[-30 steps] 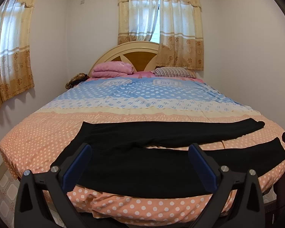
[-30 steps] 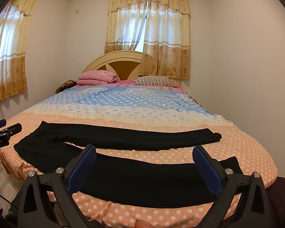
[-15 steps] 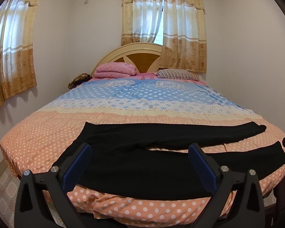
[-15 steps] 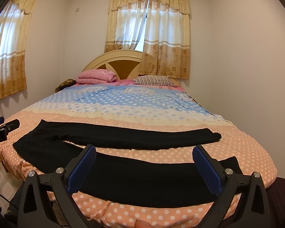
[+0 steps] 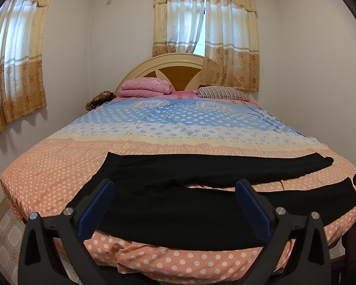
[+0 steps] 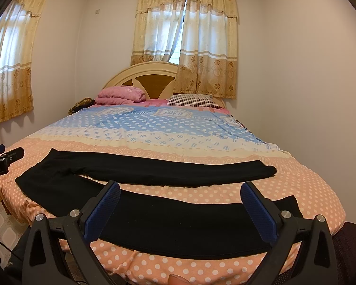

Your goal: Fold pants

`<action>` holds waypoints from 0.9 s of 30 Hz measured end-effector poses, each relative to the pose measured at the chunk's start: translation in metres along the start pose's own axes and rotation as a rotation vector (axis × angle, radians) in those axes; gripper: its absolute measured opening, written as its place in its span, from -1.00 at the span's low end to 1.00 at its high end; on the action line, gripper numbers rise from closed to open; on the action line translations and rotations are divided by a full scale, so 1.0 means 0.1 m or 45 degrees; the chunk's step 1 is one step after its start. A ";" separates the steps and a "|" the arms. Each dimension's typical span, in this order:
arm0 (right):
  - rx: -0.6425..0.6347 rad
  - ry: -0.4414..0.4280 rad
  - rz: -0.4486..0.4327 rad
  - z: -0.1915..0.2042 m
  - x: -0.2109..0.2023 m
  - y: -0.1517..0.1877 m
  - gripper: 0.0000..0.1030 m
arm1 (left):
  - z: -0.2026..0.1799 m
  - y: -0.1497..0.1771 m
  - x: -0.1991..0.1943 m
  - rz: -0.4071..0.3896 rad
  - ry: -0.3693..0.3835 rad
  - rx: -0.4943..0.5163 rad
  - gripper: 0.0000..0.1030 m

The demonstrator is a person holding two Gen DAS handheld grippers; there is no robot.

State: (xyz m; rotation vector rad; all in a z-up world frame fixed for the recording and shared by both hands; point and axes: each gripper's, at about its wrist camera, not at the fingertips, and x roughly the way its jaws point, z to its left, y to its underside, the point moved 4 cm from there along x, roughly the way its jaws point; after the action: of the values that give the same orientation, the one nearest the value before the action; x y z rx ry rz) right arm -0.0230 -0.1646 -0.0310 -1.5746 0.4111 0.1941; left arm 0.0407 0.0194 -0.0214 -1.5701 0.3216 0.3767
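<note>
Black pants lie spread flat across the foot of the bed, waist to the left, two legs stretching right with a gap between them. They also show in the right wrist view. My left gripper is open and empty, hovering in front of the waist and near leg. My right gripper is open and empty, in front of the near leg toward its cuff end. The left gripper's tip shows at the left edge of the right wrist view.
The bed has a polka-dot cover, peach at the foot and blue farther back. Pink folded bedding and a striped pillow lie by the headboard. Walls flank both sides; tiled floor shows at lower left.
Both views have shifted slightly; the left gripper has drifted a little left and back from the bed. The pants have not moved. Both grippers stay open.
</note>
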 end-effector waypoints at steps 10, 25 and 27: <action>-0.004 0.000 0.001 0.00 0.01 0.00 0.98 | 0.01 0.00 0.00 -0.001 -0.001 0.000 1.00; -0.012 0.002 0.007 0.01 0.01 0.02 0.98 | 0.02 0.01 0.00 0.003 -0.006 -0.003 1.00; -0.015 0.003 0.008 0.02 0.02 0.02 0.98 | 0.02 0.01 0.01 0.005 -0.008 -0.003 1.00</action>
State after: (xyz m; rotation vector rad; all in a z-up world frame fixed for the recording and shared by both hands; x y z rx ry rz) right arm -0.0220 -0.1630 -0.0336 -1.5856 0.4175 0.2003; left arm 0.0407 0.0215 -0.0227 -1.5707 0.3196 0.3846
